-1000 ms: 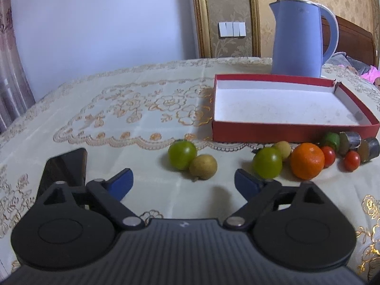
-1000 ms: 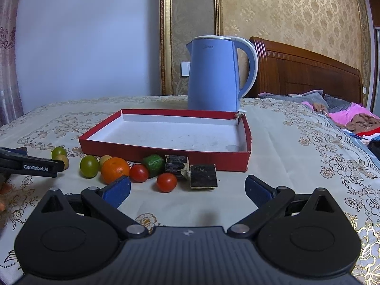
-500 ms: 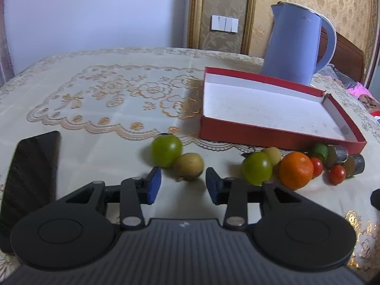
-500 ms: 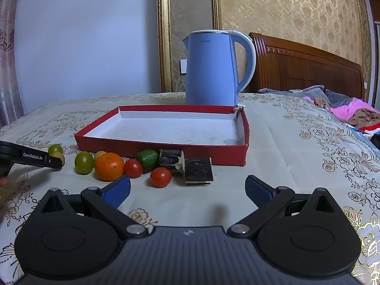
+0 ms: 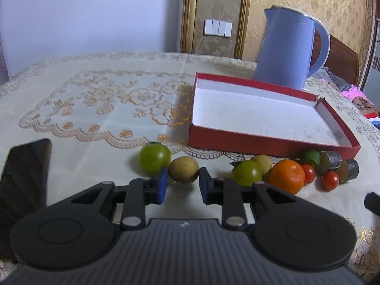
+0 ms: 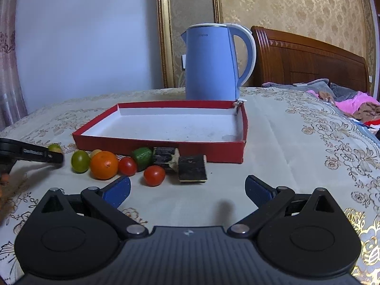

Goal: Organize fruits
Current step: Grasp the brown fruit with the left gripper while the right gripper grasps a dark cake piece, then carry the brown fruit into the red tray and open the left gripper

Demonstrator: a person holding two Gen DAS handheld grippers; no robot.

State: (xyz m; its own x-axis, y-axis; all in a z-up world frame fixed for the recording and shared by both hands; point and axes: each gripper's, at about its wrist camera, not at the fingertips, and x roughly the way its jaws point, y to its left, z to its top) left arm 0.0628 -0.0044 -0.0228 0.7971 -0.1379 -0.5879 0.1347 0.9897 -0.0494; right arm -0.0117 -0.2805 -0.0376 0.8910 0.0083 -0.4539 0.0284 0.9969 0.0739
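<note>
My left gripper (image 5: 182, 182) is shut on a small yellow-brown fruit (image 5: 184, 169), its blue pads touching both sides; the fruit looks to rest on the tablecloth. A green tomato (image 5: 154, 158) sits just left of it. To the right lie another green tomato (image 5: 247, 173), a pale yellow fruit (image 5: 262, 162), an orange (image 5: 287, 176) and red tomatoes (image 5: 330, 181). The empty red tray (image 5: 261, 142) stands behind them. My right gripper (image 6: 187, 190) is open and empty, in front of a red tomato (image 6: 154, 175) and the orange (image 6: 104, 165).
A blue kettle (image 6: 211, 64) stands behind the tray (image 6: 166, 146). Dark cut pieces (image 6: 192, 168) and a green chunk (image 6: 142, 158) lie before the tray's front wall. A black phone (image 5: 23, 173) lies at the left. A bed with clothes (image 6: 344, 99) is on the right.
My left gripper has moved forward and closed from wide open onto the yellow-brown fruit. My right gripper stayed open and shifted slightly.
</note>
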